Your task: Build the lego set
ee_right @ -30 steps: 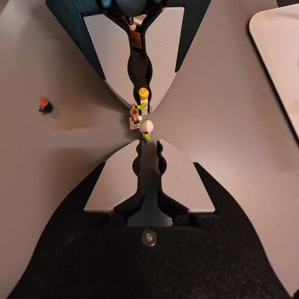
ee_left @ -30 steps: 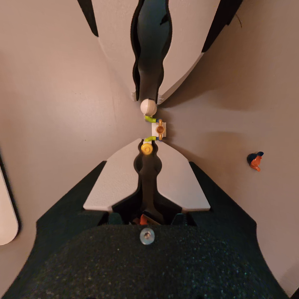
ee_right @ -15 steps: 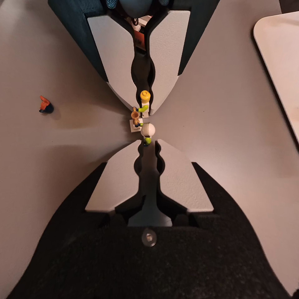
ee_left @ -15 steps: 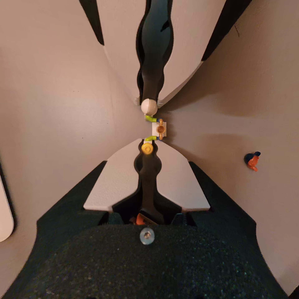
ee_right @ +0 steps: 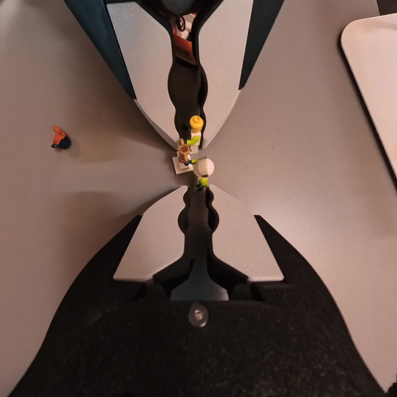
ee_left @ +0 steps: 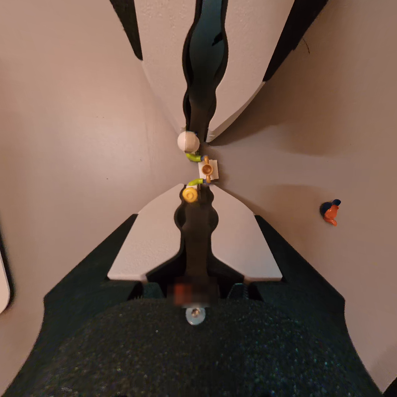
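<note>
1. At the far left edge of the left wrist view, the rounded corner of a pale tray (ee_left: 3, 279) lies on the bench (ee_left: 75, 129); the right wrist view shows it at the far right (ee_right: 378, 75).
2. Left claw (ee_left: 194, 189): its two pale fingers are pressed close on a minifigure with a bare yellow head (ee_left: 190, 194), pinched right at the fingertips. In the right wrist view this figure (ee_right: 196, 129) stands between the tips of the far claw (ee_right: 191, 144).
3. Right claw (ee_right: 196, 188): its fingers are drawn in on a minifigure with a white helmet (ee_right: 204, 168), gripping it low on the body at the very tips. From the left wrist view the helmet (ee_left: 188, 140) sits at the tips of the far claw (ee_left: 196, 137).
4. The two claws point at each other, tip near tip, and the figures stand between them.
5. Each figure has lime-green arms reaching toward a gold trophy cup (ee_left: 207, 169), which stands on a small white plate (ee_left: 212, 171) resting on the bench; the plate shows just left of the helmeted figure in the right wrist view (ee_right: 180, 169).
6. Well apart from the group, a loose orange and dark blue hair-and-cap piece (ee_left: 329, 211) lies on the bench, far right in the left wrist view and far left in the right wrist view (ee_right: 60, 138).
</note>
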`<state>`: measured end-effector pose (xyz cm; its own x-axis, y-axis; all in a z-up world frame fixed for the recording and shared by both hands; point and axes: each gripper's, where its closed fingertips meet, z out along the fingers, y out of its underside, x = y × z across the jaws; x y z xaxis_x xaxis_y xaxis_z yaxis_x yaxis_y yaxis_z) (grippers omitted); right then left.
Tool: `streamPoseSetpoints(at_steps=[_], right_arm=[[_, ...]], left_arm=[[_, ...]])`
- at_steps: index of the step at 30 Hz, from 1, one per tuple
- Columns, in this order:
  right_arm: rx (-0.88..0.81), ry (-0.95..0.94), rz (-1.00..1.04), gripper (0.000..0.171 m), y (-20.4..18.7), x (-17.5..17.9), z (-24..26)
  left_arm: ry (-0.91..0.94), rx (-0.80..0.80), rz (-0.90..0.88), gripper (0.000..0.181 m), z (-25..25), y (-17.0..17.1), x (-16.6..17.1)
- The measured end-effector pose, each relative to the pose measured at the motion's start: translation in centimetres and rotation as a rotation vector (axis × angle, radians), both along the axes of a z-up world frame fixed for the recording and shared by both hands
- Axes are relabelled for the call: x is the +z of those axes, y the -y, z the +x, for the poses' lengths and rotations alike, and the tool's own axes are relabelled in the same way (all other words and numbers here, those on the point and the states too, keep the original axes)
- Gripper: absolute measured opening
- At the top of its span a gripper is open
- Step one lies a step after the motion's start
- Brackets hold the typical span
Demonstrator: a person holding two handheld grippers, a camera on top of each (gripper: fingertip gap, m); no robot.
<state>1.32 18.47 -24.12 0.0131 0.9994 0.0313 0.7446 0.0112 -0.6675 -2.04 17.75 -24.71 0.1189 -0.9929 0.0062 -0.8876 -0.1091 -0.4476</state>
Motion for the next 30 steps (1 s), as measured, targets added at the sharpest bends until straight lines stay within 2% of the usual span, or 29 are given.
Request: streamPoseSetpoints(at_steps=[13,30], right_arm=[[-0.007,-0.002,-0.006,0.016,-0.2,0.1,0.3],[-0.012,0.005,-0.001,0.019,-0.2,0.0,0.5]], left_arm=[[0.093,0.037,0.029,0.021,-0.5,0.2,1.7],[0.110,0.068,0.048,0.022,-0.9,-0.3,1.3]])
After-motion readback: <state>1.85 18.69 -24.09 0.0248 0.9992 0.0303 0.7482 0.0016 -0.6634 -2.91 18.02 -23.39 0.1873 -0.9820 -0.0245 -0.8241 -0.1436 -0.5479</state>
